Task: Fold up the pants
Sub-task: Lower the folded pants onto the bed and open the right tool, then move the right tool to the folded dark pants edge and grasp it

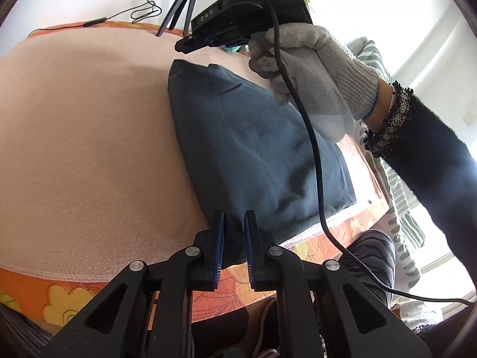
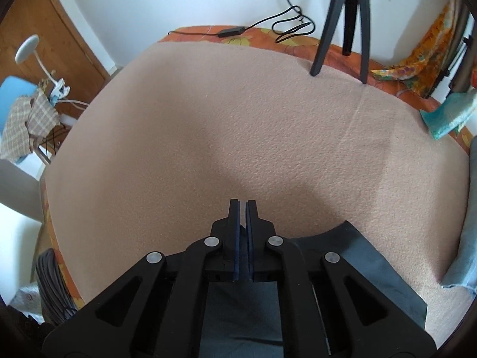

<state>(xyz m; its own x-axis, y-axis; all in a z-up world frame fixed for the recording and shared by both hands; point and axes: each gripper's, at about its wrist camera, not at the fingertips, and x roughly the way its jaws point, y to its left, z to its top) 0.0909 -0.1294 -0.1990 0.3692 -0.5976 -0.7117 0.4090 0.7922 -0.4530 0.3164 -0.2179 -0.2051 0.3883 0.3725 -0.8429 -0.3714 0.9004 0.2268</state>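
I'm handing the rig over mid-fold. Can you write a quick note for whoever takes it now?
Left claw: shut on the near edge of the dark pants.
Right claw: shut on a fold of the same pants, held over the pink blanket.
Pants: already doubled into a compact dark rectangle at the blanket's near right side, by the table edge.
Done: at least one fold, judging by the layered edge.
Left: probably carry both gripped edges across for the next fold, then release and flatten.
Watch: the black cable hangs over the pants.
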